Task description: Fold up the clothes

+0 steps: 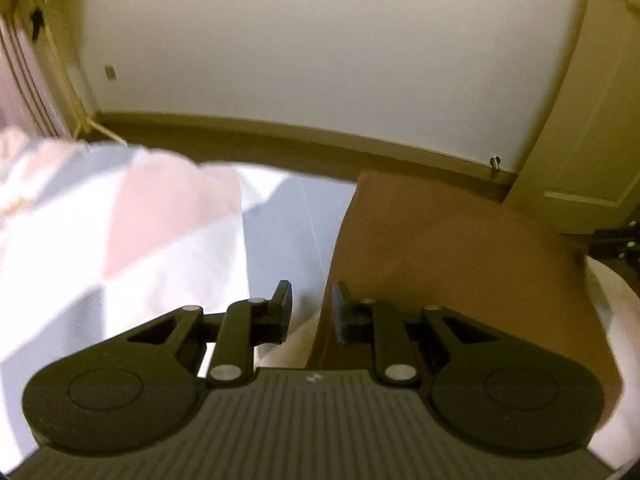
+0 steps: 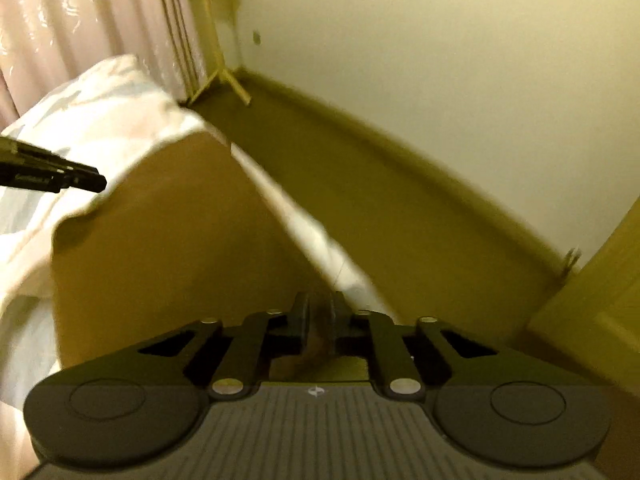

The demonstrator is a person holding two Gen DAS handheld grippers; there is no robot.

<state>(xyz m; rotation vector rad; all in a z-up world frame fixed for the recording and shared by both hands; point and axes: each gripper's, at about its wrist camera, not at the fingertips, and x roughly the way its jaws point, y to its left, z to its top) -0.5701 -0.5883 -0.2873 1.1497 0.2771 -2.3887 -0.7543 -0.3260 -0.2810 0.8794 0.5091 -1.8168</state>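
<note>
The left hand-held gripper (image 1: 311,306) had its two fingers a little apart, with nothing between them. Below it lay a brown cloth (image 1: 440,264), spread flat on a bed with a white, pink and pale blue cover (image 1: 120,220). The right hand-held gripper (image 2: 319,314) had its fingers close together, and a bit of the brown cloth (image 2: 168,248) sat pinched between them (the picture was blurry there). In the right wrist view the left hand-held gripper (image 2: 86,180) poked in from the left edge, near the cloth's far corner. A pale wall (image 1: 320,60) and a pink curtain (image 2: 80,20) stood behind the bed.
</note>
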